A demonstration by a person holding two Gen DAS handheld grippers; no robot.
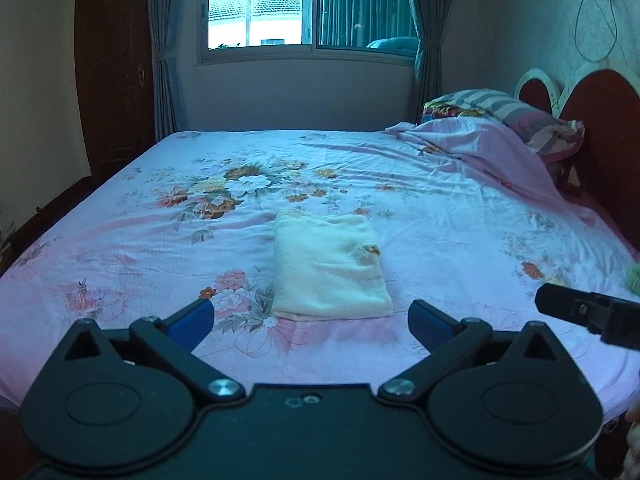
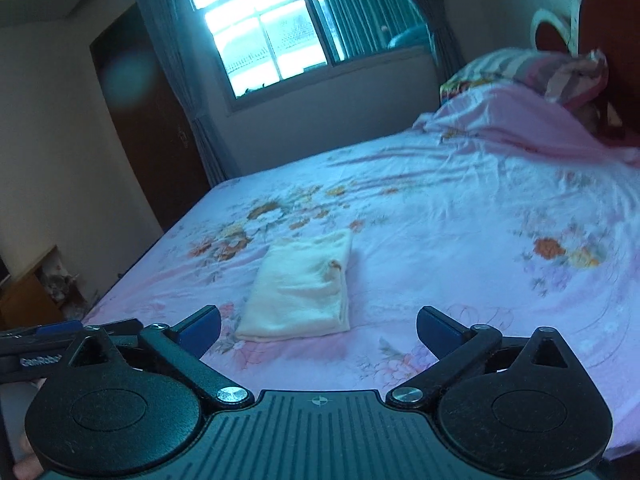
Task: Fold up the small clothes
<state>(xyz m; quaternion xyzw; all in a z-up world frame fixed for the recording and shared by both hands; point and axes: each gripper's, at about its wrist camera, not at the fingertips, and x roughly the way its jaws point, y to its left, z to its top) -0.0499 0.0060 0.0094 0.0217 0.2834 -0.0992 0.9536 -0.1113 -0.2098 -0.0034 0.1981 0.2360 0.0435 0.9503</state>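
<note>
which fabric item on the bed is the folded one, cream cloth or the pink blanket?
The cream cloth: a neat rectangular stack lying flat mid-bed. The pink blanket lies rumpled by the striped pillow at the headboard end.

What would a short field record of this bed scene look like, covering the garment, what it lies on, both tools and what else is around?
garment: cream cloth, folded into a rectangle, lying flat
surface: floral pink bedsheet
left tool: open, empty, apart from the cloth
right tool: open, empty, apart from the cloth
at the headboard end: striped pillow
far wall: window with curtains
fold status: looks finished
</note>
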